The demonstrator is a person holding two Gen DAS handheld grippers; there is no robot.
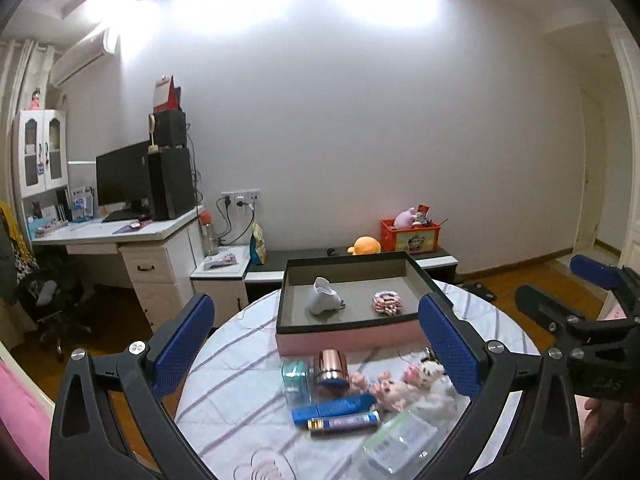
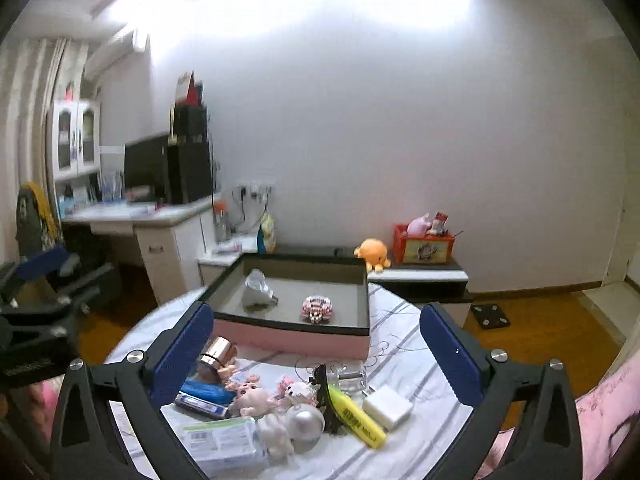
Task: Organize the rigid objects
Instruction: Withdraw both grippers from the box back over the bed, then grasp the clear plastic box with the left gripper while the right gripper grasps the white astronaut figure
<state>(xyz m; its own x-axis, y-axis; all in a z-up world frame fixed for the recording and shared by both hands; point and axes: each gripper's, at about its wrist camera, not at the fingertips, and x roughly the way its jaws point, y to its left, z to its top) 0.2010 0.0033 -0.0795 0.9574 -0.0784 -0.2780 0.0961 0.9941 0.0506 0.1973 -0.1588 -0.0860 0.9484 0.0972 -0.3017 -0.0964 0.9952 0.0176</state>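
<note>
Left wrist view: your left hand-held gripper (image 1: 316, 344) spread wide, empty; right hand-held gripper (image 2: 316, 350) likewise. Box (image 2: 290, 338) at table (image 2: 404, 452) far side holds white piece (image 2: 258, 290) and pink block toy (image 2: 316, 309). Judged early: battery (image 1: 343, 422), highlighter (image 2: 356, 416), charger (image 2: 387, 407), copper cup (image 1: 332, 369) still outside. Small figures blurred, unidentifiable.

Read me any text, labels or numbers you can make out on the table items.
None reads cleanly.
Yellow highlighter: dark print, blurred.
Battery: label print, too small.
Clear plastic box: barcode sticker, unreadable.
Blue tube: no legible text.
</note>
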